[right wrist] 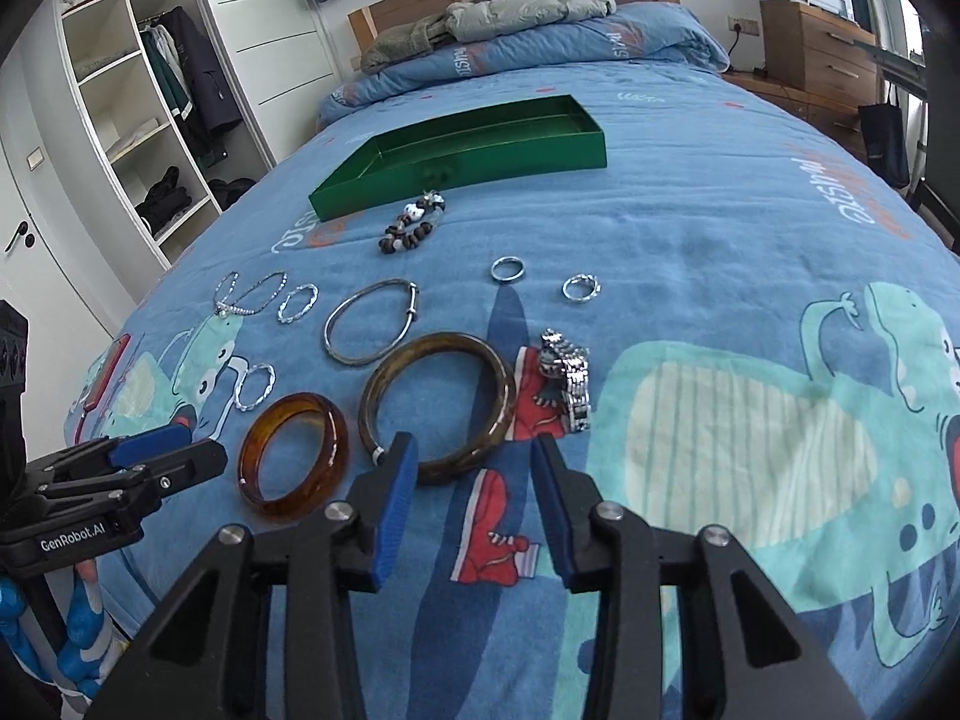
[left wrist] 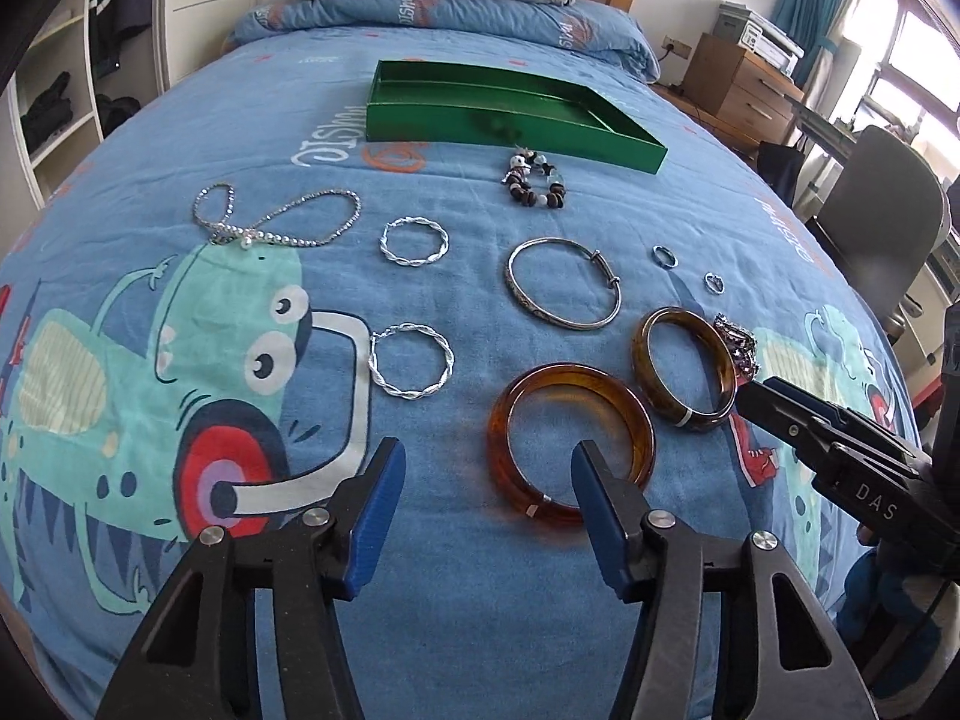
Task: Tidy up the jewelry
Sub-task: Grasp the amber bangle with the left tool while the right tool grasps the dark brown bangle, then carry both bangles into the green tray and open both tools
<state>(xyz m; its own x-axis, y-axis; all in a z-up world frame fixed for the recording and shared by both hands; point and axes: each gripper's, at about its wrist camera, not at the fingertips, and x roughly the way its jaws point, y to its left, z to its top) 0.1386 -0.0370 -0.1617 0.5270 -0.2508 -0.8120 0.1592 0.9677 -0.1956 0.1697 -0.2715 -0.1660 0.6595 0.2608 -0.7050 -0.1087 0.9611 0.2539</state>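
Jewelry lies spread on a blue bedspread. An amber bangle [left wrist: 570, 441] [right wrist: 294, 456] lies just ahead of my open, empty left gripper [left wrist: 486, 474]. A darker brown bangle [left wrist: 684, 369] [right wrist: 438, 399] lies just ahead of my open, empty right gripper [right wrist: 474, 468]. A silver watch [right wrist: 567, 381] [left wrist: 738, 345] is to its right. A silver bangle [left wrist: 564, 282] [right wrist: 369, 321], two twisted hoops [left wrist: 414, 243] [left wrist: 411, 369], a pearl necklace [left wrist: 276, 219], two small rings [right wrist: 507, 269] [right wrist: 581, 288] and a bead bracelet [left wrist: 534, 180] [right wrist: 414, 225] lie farther out. A green tray [left wrist: 510, 114] [right wrist: 462, 153] sits beyond them.
Pillows and folded coats [right wrist: 510, 6] lie at the head of the bed. An open wardrobe [right wrist: 144, 96] stands to the left. A wooden dresser [right wrist: 822, 48] and a chair [left wrist: 882, 198] stand to the right.
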